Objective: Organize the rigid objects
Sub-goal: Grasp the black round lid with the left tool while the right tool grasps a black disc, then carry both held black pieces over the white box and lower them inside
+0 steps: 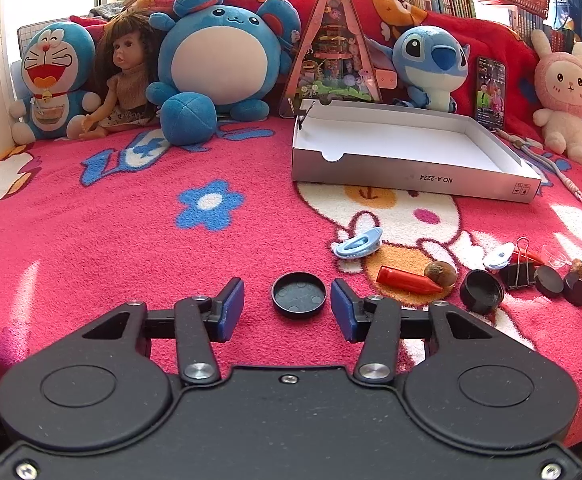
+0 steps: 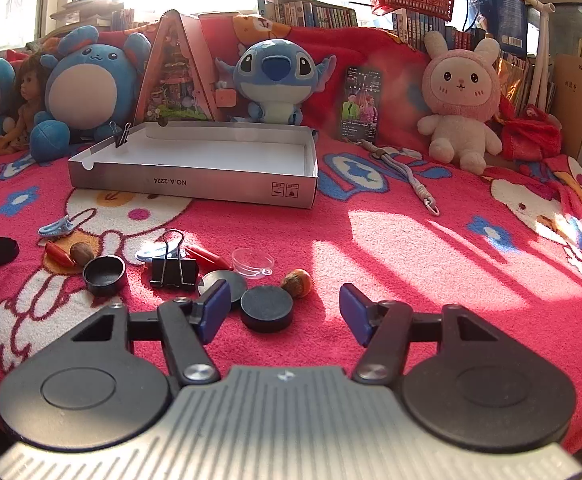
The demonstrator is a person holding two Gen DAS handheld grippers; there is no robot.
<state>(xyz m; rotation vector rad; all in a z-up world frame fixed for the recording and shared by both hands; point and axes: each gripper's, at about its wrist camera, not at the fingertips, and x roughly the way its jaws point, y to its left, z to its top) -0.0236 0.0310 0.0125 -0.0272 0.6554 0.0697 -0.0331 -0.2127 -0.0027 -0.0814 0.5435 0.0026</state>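
Sunlit and crowded with plush toys along its back edge, a bed spread with a pink cartoon blanket (image 1: 131,240) serves as the sorting ground. Left gripper (image 1: 287,309): its blue-padded fingers (image 1: 233,304) stand part-closed on either side of a shallow black lid (image 1: 299,294) lying hollow side up on the blanket, with a gap showing on both sides, so the pads do not yet press it. Right gripper (image 2: 285,312): its fingers (image 2: 215,308) are spread fairly wide around a solid black disc (image 2: 267,307), which sits just beside the left pad and well clear of the right one; nothing is held.

Beyond the fingertips, the remaining small items lie scattered in a loose cluster: a black cup-shaped cap (image 2: 105,274), a black binder clip (image 2: 173,266), a second dark disc (image 2: 223,282) partly hidden behind the pad, a clear plastic dish (image 2: 253,263), two nuts (image 2: 297,282), red crayon-like pieces (image 1: 409,280) and a light blue hair clip (image 1: 359,243).

Farther back, an open, shallow grey cardboard box (image 2: 195,182) rests empty on the blanket, a small clip fixed to its far-left corner. It appears to be the intended destination, which would explain why both grippers are lined up over flat round pieces nearest them, ready to pinch across their edges.
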